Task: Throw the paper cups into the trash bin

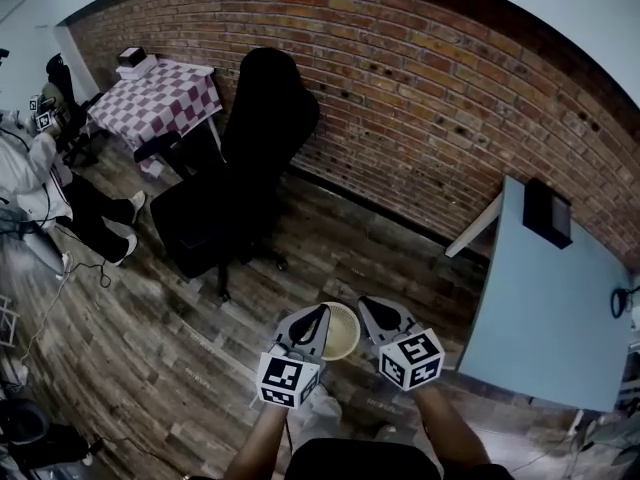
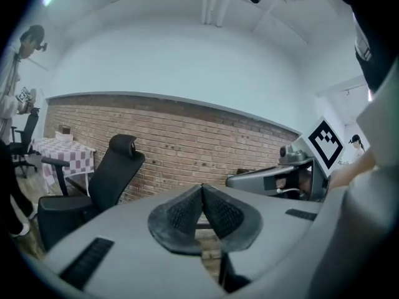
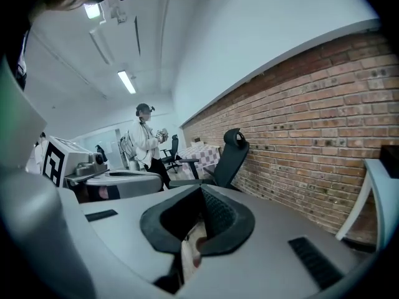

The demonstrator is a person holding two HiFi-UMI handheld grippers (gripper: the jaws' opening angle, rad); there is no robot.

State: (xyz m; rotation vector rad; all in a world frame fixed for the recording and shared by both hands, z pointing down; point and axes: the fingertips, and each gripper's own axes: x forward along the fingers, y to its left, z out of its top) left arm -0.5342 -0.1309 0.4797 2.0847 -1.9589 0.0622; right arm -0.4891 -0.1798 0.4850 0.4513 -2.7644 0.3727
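Observation:
A cream paper cup point(image 1: 342, 333) hangs open side up between my two grippers, above the wooden floor. My right gripper point(image 1: 368, 310) is at its right rim. In the right gripper view the jaws point(image 3: 199, 192) meet at the tips, and a cream strip of the cup point(image 3: 190, 245) with a reddish mark shows pinched below them. My left gripper point(image 1: 316, 318) is at the cup's left rim. Its dark ribbed pads point(image 2: 201, 189) are pressed together with nothing visible between them. I cannot tell whether it touches the cup.
A black office chair point(image 1: 250, 158) stands ahead in front of the brick wall point(image 1: 420, 98). A checkered table point(image 1: 160, 93) is at the far left and a pale blue table point(image 1: 545, 298) with a black box point(image 1: 547, 211) at the right. A seated person point(image 1: 40, 188) is at the left edge.

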